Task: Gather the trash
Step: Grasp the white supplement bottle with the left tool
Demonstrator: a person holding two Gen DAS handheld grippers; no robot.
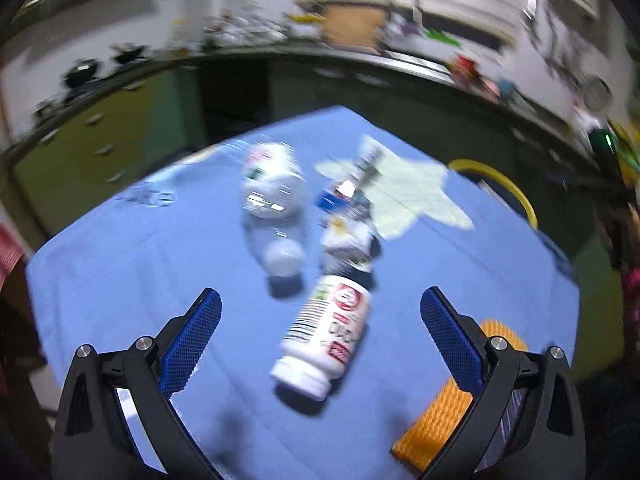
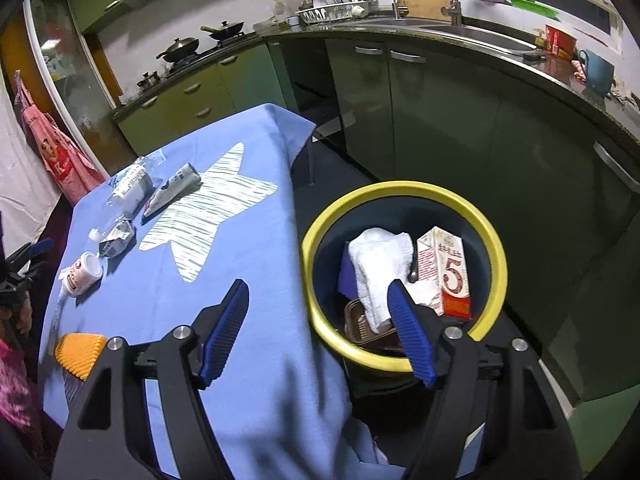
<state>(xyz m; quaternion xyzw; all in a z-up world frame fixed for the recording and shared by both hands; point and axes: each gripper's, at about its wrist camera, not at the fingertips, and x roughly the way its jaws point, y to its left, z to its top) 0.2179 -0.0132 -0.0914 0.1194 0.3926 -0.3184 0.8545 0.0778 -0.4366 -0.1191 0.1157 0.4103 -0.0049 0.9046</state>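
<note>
A white pill bottle (image 1: 326, 340) (image 2: 82, 274) lies on its side on the blue tablecloth (image 1: 140, 280). My left gripper (image 1: 320, 294) hovers over it, open, with its pads wide on either side and clear of it. Beyond it lie a crumpled wrapper (image 1: 348, 240) (image 2: 118, 240), a clear plastic bottle (image 1: 276, 200) (image 2: 128, 188) and a squeezed tube (image 1: 360, 172) (image 2: 172, 192). My right gripper (image 2: 316, 286) stands open and empty over the near rim of the yellow-rimmed bin (image 2: 400, 190). In the bin lie a white cloth (image 2: 380, 264) and a carton (image 2: 444, 272).
An orange foam net (image 1: 440, 420) (image 2: 78, 352) lies at the table's near edge. The bin (image 1: 500, 184) stands on the floor just off the table's right side. Green cabinets (image 2: 440, 120) and a counter with a sink (image 2: 460, 32) curve behind. The left wrist view is blurred.
</note>
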